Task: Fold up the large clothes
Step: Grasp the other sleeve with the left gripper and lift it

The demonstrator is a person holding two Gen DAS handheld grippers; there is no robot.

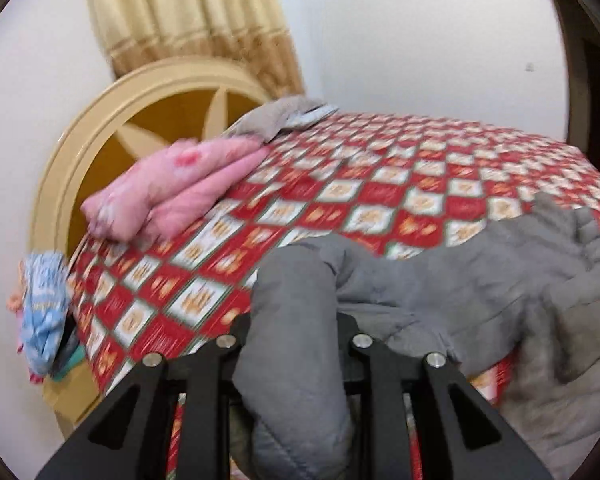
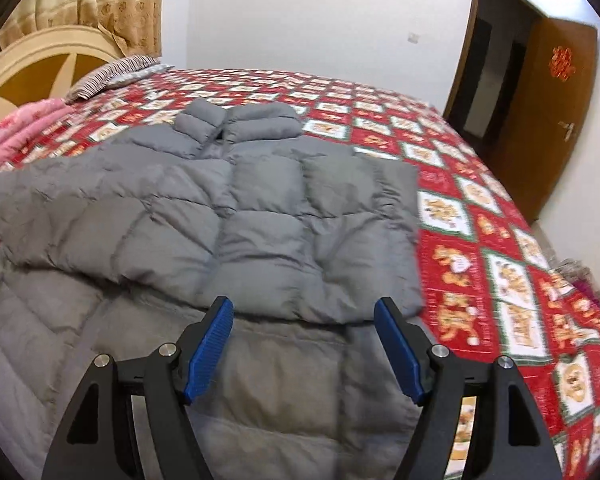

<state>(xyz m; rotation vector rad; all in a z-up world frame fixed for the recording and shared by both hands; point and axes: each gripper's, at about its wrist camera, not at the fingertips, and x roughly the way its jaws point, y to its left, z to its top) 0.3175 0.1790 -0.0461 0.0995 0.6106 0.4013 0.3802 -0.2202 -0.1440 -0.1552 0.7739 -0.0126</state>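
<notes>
A: Jacket point(image 2: 236, 216), grey and quilted, lies across the near half of the bed point(image 2: 500, 264), collar toward the far edge and hem hanging over the near edge. Its right side sits well clear of the bed's right edge.

B: Left gripper point(image 1: 296, 332)?

A: Clamped on a thick roll of the jacket, likely a sleeve or side panel. The pads are hidden by cloth, but the fabric bulges up between the jaws and drapes below them. Left view is blurred.

B: Right gripper point(image 2: 304, 344)?

A: Jaws wide apart, blue pads point(image 2: 208, 348) bare, nothing between them. It hovers over the lower front of the jacket, near the hem side.

B: Step in hand, as judged?

A: Carrying the gripped part inward over the body for a first fold. To do it well: keep the pinch firm, since puffy fill can slip; lift high enough that the panel clears the body rather than dragging it; lay it flat along a quilting seam.

B: Role for the free tool?

A: Probably pin or smooth the body near the fold line so the jacket does not slide toward the near edge, where much of it already hangs.

B: Pose?

A: Both tools tilt downward toward the bed. The left looks across to the headboard point(image 1: 112, 128) and pink bedding point(image 1: 172, 188) at the bed's left edge; the right aims along the jacket's centre.

B: Risk?

A: Trapped air springing the fold open.
</notes>
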